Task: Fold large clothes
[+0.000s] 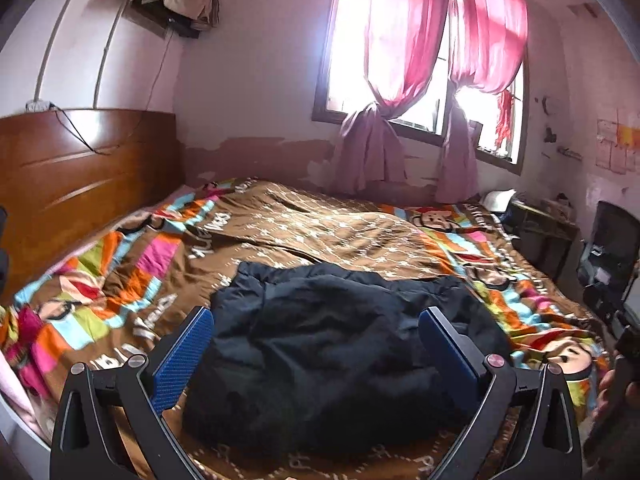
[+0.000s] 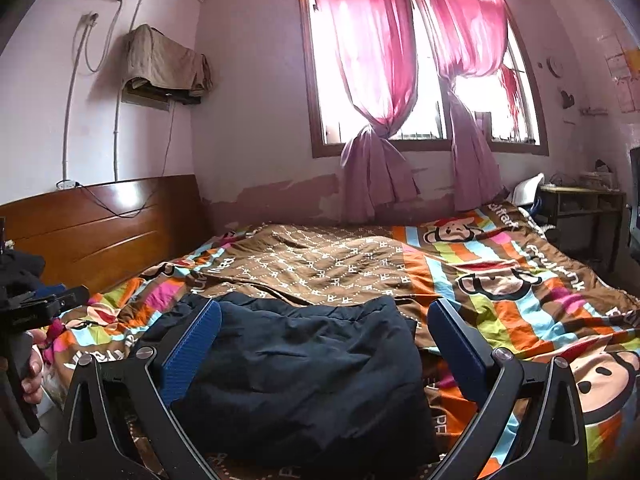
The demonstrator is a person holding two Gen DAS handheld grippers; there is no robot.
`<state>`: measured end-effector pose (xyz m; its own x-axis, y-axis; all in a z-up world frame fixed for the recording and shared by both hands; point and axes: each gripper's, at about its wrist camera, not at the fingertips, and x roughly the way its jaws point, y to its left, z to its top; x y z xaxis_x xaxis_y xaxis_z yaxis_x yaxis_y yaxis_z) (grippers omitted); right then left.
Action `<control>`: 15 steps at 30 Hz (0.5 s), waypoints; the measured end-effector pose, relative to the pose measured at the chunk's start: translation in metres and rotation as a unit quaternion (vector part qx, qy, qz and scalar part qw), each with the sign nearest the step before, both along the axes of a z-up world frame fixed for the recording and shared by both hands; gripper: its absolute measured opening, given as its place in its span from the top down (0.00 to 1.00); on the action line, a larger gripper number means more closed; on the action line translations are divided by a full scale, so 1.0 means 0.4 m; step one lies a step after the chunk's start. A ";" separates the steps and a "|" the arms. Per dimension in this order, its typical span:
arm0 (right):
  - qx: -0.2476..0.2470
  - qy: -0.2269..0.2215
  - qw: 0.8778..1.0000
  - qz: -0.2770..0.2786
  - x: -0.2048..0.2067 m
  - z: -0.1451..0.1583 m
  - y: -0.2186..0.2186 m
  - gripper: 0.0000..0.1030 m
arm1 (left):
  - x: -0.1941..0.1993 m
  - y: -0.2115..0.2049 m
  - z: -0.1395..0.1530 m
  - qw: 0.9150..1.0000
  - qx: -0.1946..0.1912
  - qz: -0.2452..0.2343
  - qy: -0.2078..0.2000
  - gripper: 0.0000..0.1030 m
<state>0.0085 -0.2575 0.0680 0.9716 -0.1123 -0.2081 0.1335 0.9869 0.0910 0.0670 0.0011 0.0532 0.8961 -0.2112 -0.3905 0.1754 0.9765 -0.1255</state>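
- Blue ribbed pads line both fingers of my left gripper (image 1: 316,322); the fingers stand spread wide with nothing between them, above the bedding.
- Same on my right gripper (image 2: 325,316): blue pads, fingers wide apart, holding nothing.
- Between and just beyond the left fingers lies the dark navy padded jacket (image 1: 340,352), bunched in a soft heap. Its near edge runs down between the finger bases; its far edge sits a little past the tips.
- From the right wrist view the jacket (image 2: 312,372) also fills the gap between the fingers. The left fingertip overlaps its upper left corner in the picture; the right finger sits just past its right edge. I cannot tell whether either finger touches the cloth.
- Under the jacket, spreading out on both sides of the fingers, is the brown quilt (image 1: 320,228) with a white repeating pattern, bright stripes and cartoon monkey faces, rumpled in long folds.
- Far left of the right fingers, at the frame edge, I see the other gripper's handle in a hand (image 2: 32,364).
- Beyond the left fingers to the left: wooden headboard (image 1: 80,176) against the wall.
- Straight ahead past the fingertips: window with pink curtains (image 2: 372,60), each tied in a knot, strong daylight behind.
- Right of the fingers, past the bed edge: a dark desk (image 2: 580,204) with clutter on top.
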 end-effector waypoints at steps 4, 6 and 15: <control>-0.007 -0.006 1.000 0.007 -0.021 -0.002 0.023 0.01 | -0.027 0.004 -0.011 1.000 0.009 0.014 0.001 0.00; -0.006 -0.008 1.000 0.006 -0.032 -0.004 0.030 0.01 | -0.043 0.004 -0.013 1.000 0.007 0.012 -0.003 0.00; 0.013 -0.007 0.999 0.030 -0.090 -0.022 0.071 0.01 | -0.134 0.024 -0.018 1.000 0.017 0.014 -0.012 0.00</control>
<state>-0.0274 -0.2290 0.0592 0.9795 -0.0478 -0.1959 0.0720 0.9904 0.1178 0.0135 0.0108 0.0460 0.9107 -0.1736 -0.3749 0.1512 0.9845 -0.0886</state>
